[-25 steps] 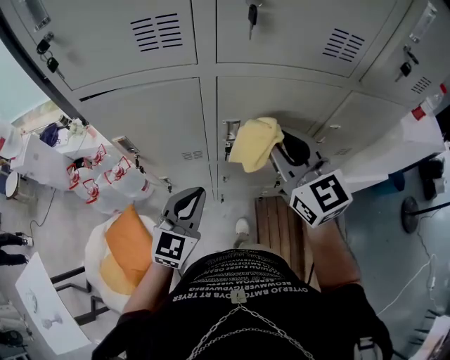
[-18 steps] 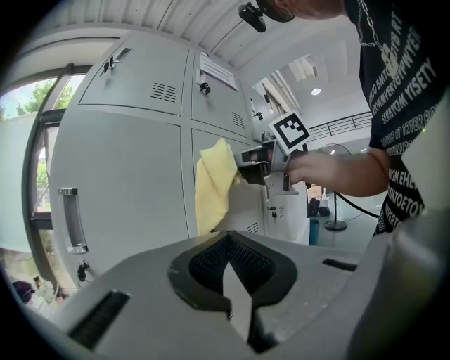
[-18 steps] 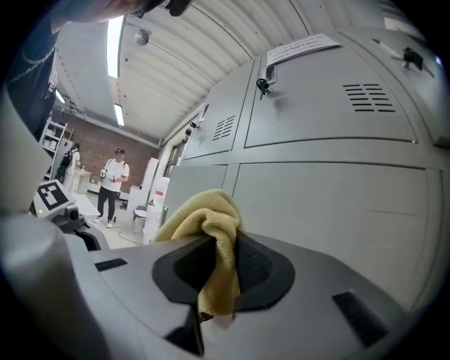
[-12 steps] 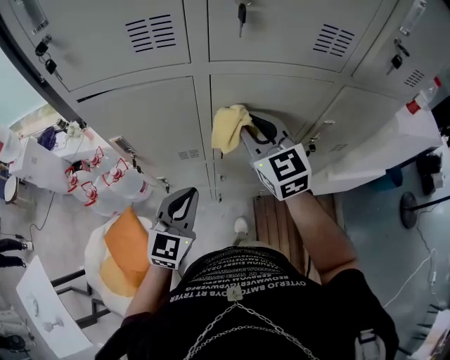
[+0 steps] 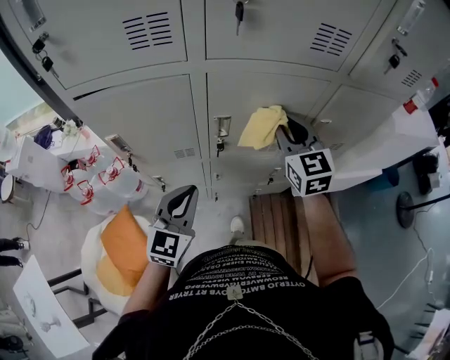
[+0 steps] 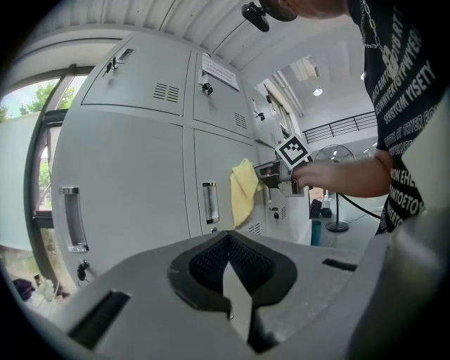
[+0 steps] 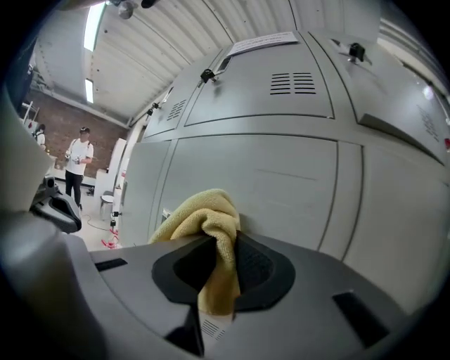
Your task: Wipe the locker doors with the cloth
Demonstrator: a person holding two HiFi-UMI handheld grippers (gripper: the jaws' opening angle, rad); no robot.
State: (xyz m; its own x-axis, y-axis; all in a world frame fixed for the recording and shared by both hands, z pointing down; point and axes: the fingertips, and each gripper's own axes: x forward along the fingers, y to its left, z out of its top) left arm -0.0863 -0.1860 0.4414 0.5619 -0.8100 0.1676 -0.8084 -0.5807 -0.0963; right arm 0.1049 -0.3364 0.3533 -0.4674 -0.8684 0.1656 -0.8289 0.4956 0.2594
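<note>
A yellow cloth point(image 5: 261, 126) is pressed against a grey lower locker door point(image 5: 281, 91), just right of its handle point(image 5: 222, 129). My right gripper point(image 5: 287, 135) is shut on the cloth. In the right gripper view the cloth point(image 7: 204, 221) bunches out between the jaws of the right gripper point(image 7: 219, 271), close to the door point(image 7: 281, 190). My left gripper point(image 5: 184, 194) hangs low near the person's waist, shut with nothing in it. In the left gripper view, the left gripper point(image 6: 228, 266) faces the lockers, with the cloth point(image 6: 244, 191) and the right gripper point(image 6: 273, 172) ahead.
Keys hang in upper locker locks point(image 5: 239, 10). A pack of water bottles point(image 5: 105, 183) and an orange and white bag point(image 5: 123, 249) lie at the left on the floor. A wooden slatted board point(image 5: 281, 218) lies below the lockers. A person point(image 7: 79, 165) stands far off.
My right gripper swept the cloth left across the door, up to the handle, then back to the right. The left gripper stayed where it was.
</note>
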